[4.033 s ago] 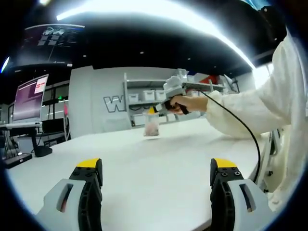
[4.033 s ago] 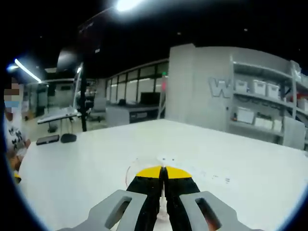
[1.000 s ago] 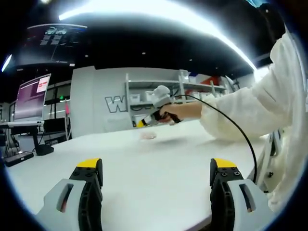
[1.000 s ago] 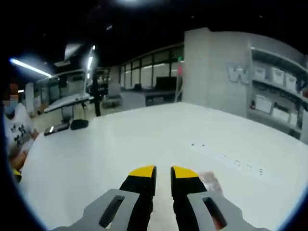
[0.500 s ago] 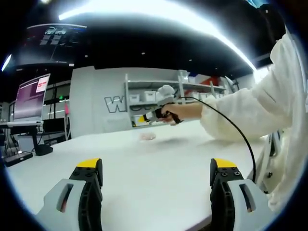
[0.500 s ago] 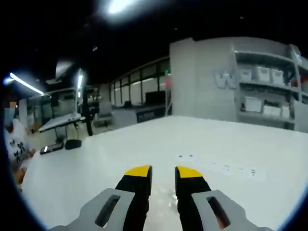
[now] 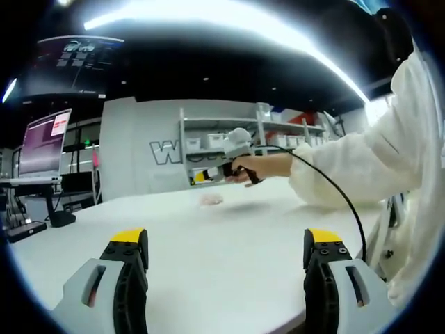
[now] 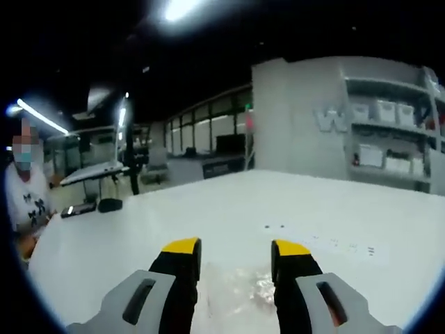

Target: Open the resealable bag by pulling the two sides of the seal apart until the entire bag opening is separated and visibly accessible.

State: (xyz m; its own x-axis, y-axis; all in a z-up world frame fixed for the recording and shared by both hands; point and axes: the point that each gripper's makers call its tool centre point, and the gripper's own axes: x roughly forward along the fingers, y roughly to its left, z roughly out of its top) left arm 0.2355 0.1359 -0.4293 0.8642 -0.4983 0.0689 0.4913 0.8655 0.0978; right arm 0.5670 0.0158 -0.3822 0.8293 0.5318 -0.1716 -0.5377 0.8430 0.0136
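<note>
In the left gripper view, the left gripper [image 7: 226, 254] hangs low over the near edge of the white table [image 7: 229, 243], its jaws wide apart and holding nothing. Far across the table, the right gripper [image 7: 208, 175] is held out in the person's hand [image 7: 259, 165], a black cable trailing back from it along the sleeve. The resealable bag [image 7: 212, 199] lies flat on the table just under that gripper's tip, a small pale patch, too far off to read the seal.

In the right gripper view, the right gripper [image 8: 235, 249] has its jaws apart with nothing between them. The clear bag [image 8: 243, 292] lies on the table below and between them, with something crumpled and pinkish inside (the contents cannot be made out). Its lower part is cut off by the bottom of the view, and I cannot tell where the seal runs; it may be the edge nearest the jaws.

To do the next step well, I judge that each gripper should pinch one lip of the seal separately, near its middle. The left gripper, well apart from the bag, must come across first.
</note>
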